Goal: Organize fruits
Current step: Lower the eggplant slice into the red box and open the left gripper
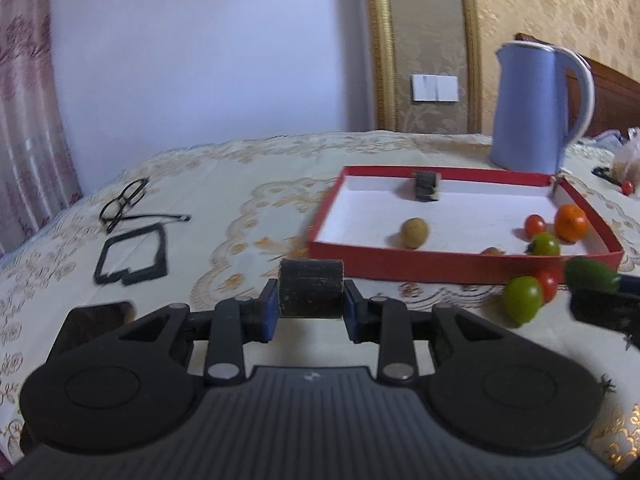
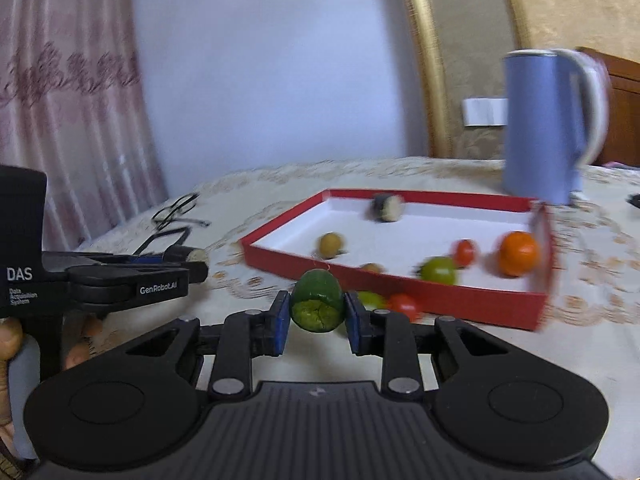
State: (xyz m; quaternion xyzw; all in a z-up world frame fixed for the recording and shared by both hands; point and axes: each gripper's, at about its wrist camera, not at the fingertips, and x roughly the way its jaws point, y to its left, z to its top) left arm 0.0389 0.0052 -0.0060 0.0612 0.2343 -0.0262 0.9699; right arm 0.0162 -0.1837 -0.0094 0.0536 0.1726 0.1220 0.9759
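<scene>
A red tray [image 1: 460, 270] with a white floor holds a brown round fruit [image 1: 415, 233], a dark cut piece [image 1: 426, 186], a red tomato [image 1: 535, 225], an orange [image 1: 571, 222] and a green tomato [image 1: 545, 245]. My left gripper [image 1: 311, 300] is shut on a dark cylindrical piece [image 1: 311, 294], in front of the tray's near left corner. My right gripper [image 2: 318, 312] is shut on a green cut fruit piece [image 2: 318, 302], above the cloth before the tray [image 2: 400, 292]. A green tomato [image 1: 522, 300] and a red tomato [image 1: 549, 284] lie outside the tray.
A blue kettle [image 1: 538, 108] stands behind the tray. Glasses [image 1: 126, 202] and a black frame [image 1: 132, 256] lie on the cloth at the left. A dark phone [image 1: 96, 322] lies near my left gripper. The left gripper shows in the right wrist view [image 2: 188, 258].
</scene>
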